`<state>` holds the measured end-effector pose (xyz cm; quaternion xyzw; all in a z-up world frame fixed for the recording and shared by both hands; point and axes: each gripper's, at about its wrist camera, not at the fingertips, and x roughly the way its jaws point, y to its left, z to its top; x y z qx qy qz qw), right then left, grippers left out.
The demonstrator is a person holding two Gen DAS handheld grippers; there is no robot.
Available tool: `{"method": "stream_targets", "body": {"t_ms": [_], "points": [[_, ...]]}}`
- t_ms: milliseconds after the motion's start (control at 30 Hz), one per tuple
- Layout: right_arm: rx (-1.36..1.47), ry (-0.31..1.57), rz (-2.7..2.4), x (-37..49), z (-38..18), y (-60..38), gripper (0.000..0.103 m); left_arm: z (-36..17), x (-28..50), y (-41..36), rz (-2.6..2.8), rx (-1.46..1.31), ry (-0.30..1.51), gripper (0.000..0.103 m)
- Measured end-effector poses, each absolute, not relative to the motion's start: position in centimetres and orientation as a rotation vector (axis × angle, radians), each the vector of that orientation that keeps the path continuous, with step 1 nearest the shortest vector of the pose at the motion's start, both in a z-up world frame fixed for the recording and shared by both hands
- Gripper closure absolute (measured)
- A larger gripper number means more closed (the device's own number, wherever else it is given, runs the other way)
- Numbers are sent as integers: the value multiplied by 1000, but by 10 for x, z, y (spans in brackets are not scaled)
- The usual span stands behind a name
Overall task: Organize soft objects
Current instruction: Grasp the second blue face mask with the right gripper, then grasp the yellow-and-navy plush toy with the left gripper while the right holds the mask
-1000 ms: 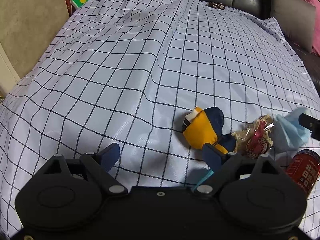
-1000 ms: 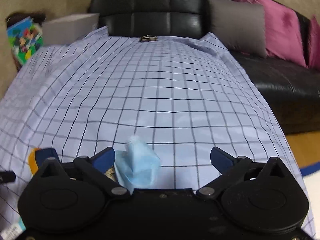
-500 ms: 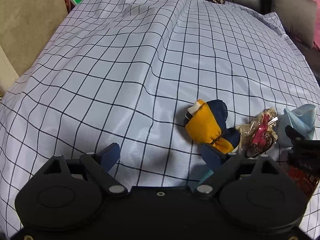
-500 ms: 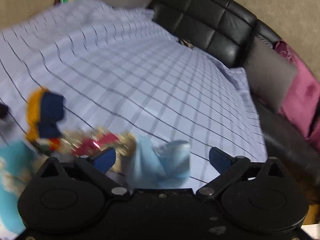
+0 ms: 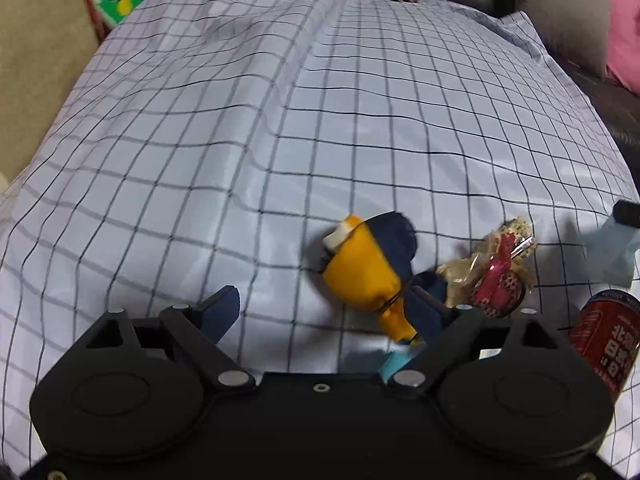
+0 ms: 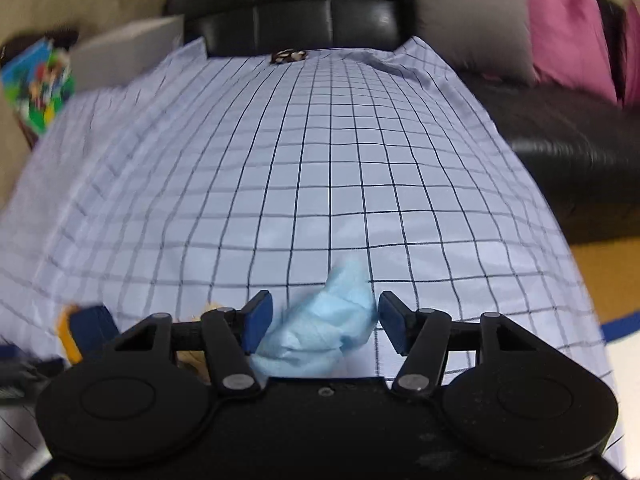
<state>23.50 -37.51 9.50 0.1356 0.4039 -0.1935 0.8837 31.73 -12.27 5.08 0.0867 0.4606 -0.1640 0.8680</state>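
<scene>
A yellow and navy plush toy [image 5: 368, 268] lies on the checked cloth [image 5: 240, 140], just ahead of my left gripper [image 5: 322, 312]. That gripper is open wide, and the toy's narrow end rests against its right finger. A crumpled light blue cloth [image 6: 324, 328] sits between the fingers of my right gripper [image 6: 325, 324], whose jaws are closing on it; its edges reach both pads. In the left wrist view the blue cloth [image 5: 608, 248] shows at the right edge, with one right-gripper fingertip [image 5: 628, 214] above it.
A wrapped bundle of dried flowers with a red piece [image 5: 496, 276] lies right of the toy, and a red can [image 5: 608, 332] stands nearer. A black sofa [image 6: 560, 140] with grey and pink cushions runs behind and to the right. A small dark item [image 6: 288, 56] sits at the far edge.
My right gripper's jaws have narrowed from wide to close around the blue cloth, and its view swung left then back. My left gripper edged nearer the plush toy.
</scene>
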Motion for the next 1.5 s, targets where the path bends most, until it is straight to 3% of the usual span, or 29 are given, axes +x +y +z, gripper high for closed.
{"method": "stream_targets", "body": {"t_ms": [267,400,767,1167,1233,1333,1500], "points": [[359,866,-447,235,90,-397,45,38,327,-153,-396,228,962,15],[464,868,-466,225,86,-419,38,41,330,-152,-449,239,949,14],[493,852,-475,214,86,-425,33,61,321,-146,-617,304,871,10],[468,853,-469,204,92,-417,31,21,328,-170,-567,458,936,9],[457,851,-476,203,93,-417,29,16,329,-168,-560,445,949,12],[455,854,-484,202,93,-419,28,11,335,-167,-563,379,986,28],[464,862,-492,200,92,-422,23,10,338,-162,-577,279,1020,26]]}}
